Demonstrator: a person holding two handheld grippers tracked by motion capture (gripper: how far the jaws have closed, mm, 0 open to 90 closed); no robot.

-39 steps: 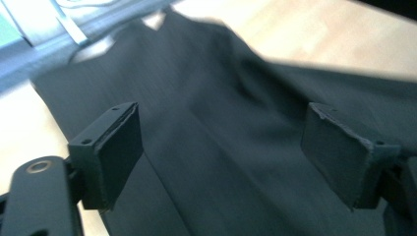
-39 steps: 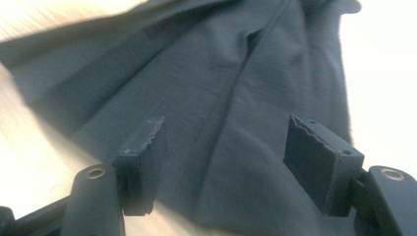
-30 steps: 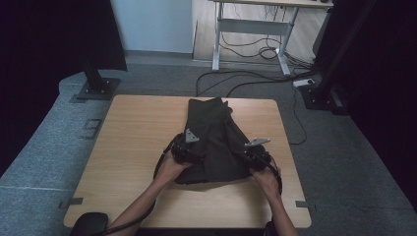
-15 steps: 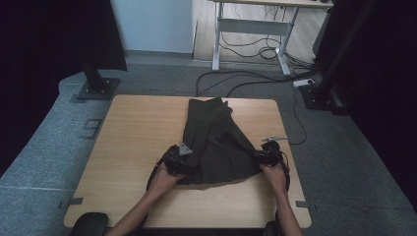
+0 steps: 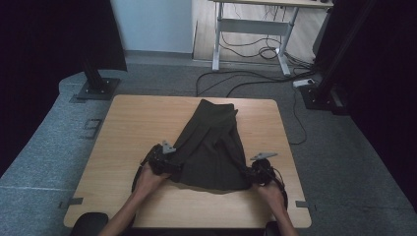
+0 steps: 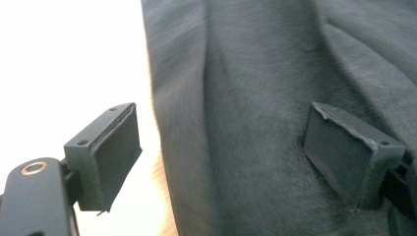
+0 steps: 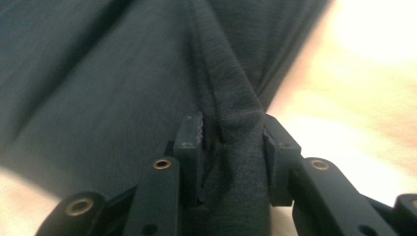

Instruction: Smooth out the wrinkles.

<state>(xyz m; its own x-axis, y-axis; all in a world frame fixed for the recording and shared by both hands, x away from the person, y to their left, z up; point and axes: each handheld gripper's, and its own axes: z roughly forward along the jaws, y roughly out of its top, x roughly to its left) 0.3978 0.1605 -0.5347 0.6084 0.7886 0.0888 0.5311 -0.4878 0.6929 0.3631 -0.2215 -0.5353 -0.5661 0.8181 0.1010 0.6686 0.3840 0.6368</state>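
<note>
Lying on the bench [image 5: 133,123], dark garment [image 5: 214,147]: soft, limp, light; right gripper [image 7: 231,142] pinching its bunched near-right hem, left gripper [image 6: 221,147] spread astride near-left edge.

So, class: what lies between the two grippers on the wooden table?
In the high view, the dark fabric garment spans from left gripper to right gripper.
</note>
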